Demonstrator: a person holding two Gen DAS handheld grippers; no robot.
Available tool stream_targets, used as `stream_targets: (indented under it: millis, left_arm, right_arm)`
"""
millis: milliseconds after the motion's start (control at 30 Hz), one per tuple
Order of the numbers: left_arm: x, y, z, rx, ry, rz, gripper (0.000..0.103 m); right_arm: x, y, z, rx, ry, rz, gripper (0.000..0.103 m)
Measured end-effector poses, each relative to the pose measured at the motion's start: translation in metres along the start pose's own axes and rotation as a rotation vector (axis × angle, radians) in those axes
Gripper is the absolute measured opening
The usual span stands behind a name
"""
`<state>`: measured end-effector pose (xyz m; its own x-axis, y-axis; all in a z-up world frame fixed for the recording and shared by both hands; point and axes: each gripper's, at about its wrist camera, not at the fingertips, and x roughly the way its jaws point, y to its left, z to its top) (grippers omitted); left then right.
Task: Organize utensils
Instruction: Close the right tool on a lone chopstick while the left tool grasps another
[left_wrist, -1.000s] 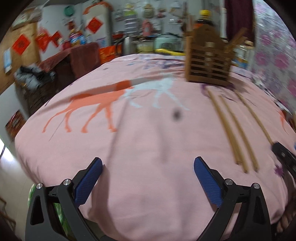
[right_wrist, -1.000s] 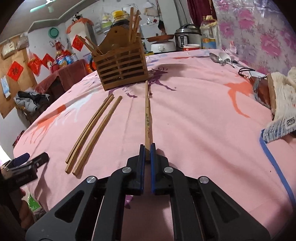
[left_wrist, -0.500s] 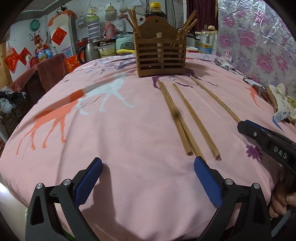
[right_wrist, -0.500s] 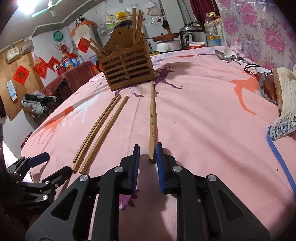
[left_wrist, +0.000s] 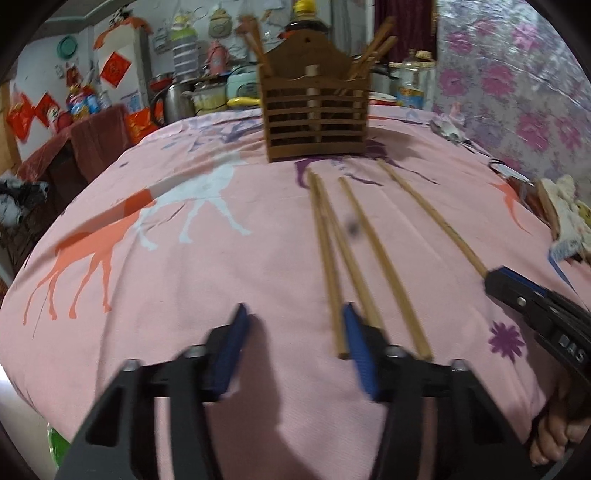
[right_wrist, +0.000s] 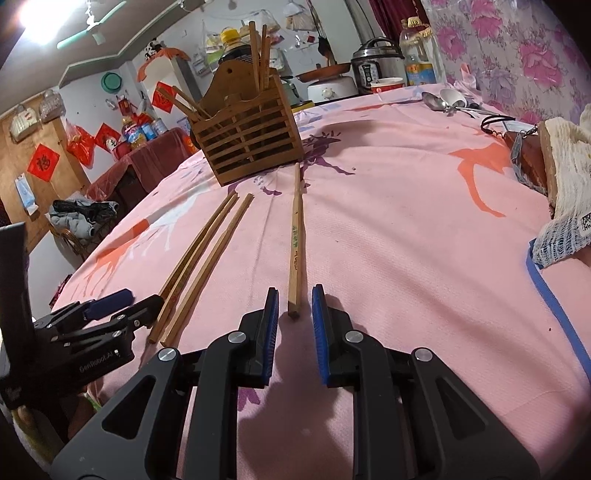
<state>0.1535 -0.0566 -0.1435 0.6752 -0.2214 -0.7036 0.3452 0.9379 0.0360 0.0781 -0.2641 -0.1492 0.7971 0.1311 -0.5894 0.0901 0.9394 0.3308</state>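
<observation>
Left gripper (left_wrist: 293, 332): jaws just narrowed, part open, nothing between; three chopsticks (left_wrist: 364, 254) just beside. Right gripper (right_wrist: 293, 306): jaws slightly apart, straddling lone chopstick (right_wrist: 296, 236), unclamped. Holder (right_wrist: 245, 136) beyond.

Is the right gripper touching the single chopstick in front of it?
Apart. The right wrist view shows the right gripper with pink cloth on both sides of the chopstick, whose near end lies between the blue pads untouched.

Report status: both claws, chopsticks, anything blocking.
Left claw open, jaws just closing beside three chopsticks. Right claw open around lone chopstick, not gripping. Holder path clear.
</observation>
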Motion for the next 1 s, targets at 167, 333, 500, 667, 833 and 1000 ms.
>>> stream_targets:
  millis: [167, 333, 500, 667, 833, 1000]
  left_arm:
    - [-0.001, 0.014, -0.002, -0.038, 0.004, 0.053, 0.006]
    - [-0.013, 0.062, -0.013, -0.150, 0.006, 0.083, 0.008]
    - [-0.018, 0.072, -0.016, -0.170, -0.001, 0.068, 0.011]
    - [-0.019, 0.062, -0.020, -0.133, -0.021, 0.089, 0.037]
    - [-0.018, 0.066, -0.021, -0.147, -0.026, 0.093, 0.042]
    - [-0.018, 0.065, -0.021, -0.145, -0.031, 0.098, 0.042]
  right_arm:
    - [-0.001, -0.002, 0.000, 0.002, 0.000, 0.002, 0.020]
    - [-0.001, -0.002, 0.000, 0.000, 0.000, -0.002, 0.020]
    - [-0.002, -0.001, 0.000, -0.014, -0.003, -0.007, 0.024]
    - [-0.002, 0.004, -0.001, -0.038, -0.007, -0.016, 0.028]
    - [-0.002, 0.005, -0.001, -0.047, -0.009, -0.024, 0.028]
    - [0.000, 0.014, -0.002, -0.099, -0.014, -0.065, 0.028]
